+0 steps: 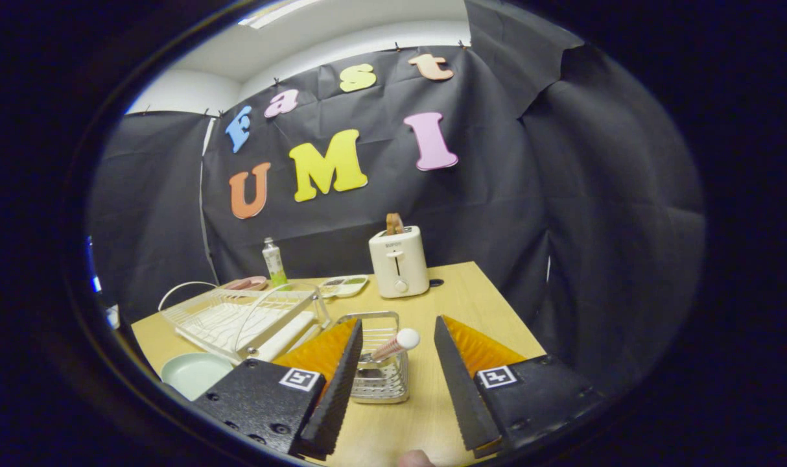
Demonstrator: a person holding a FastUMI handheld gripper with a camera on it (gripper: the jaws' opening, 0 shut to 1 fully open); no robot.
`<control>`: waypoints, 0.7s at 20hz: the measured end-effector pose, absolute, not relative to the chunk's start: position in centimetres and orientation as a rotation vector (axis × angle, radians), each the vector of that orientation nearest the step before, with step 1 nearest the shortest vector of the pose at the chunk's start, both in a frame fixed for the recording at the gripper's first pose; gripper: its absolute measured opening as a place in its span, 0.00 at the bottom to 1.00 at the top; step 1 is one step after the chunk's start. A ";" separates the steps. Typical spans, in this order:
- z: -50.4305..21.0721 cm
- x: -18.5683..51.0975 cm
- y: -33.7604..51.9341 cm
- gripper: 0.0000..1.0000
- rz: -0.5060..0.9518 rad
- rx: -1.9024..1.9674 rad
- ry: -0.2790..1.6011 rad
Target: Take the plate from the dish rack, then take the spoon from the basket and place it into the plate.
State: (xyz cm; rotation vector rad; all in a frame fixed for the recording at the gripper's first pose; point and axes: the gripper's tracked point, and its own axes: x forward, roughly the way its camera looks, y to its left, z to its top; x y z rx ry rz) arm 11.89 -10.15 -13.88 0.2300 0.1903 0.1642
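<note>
Spoon (393,345) stands in the wire basket (380,379) mid-table, handle tip leaning right, directly ahead between the fingers of the gripper (397,383), which are spread wide and hold nothing.

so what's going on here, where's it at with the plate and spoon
A person is holding a gripper over a wooden table, its jaws open and holding nothing. The plate already lies flat on the table beside the dish rack. The spoon stands in the wire basket, its handle end poking up between the jaws, untouched. A toaster stands farther back.
</note>
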 end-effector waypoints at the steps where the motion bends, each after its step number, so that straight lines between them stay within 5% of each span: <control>1: -13.8 12.2 -9.9 0.68 0.177 0.241 0.197; 7: -13.5 12.6 -8.8 0.24 0.225 0.274 0.238; 14: -10.0 11.1 -9.9 0.17 0.196 0.302 0.233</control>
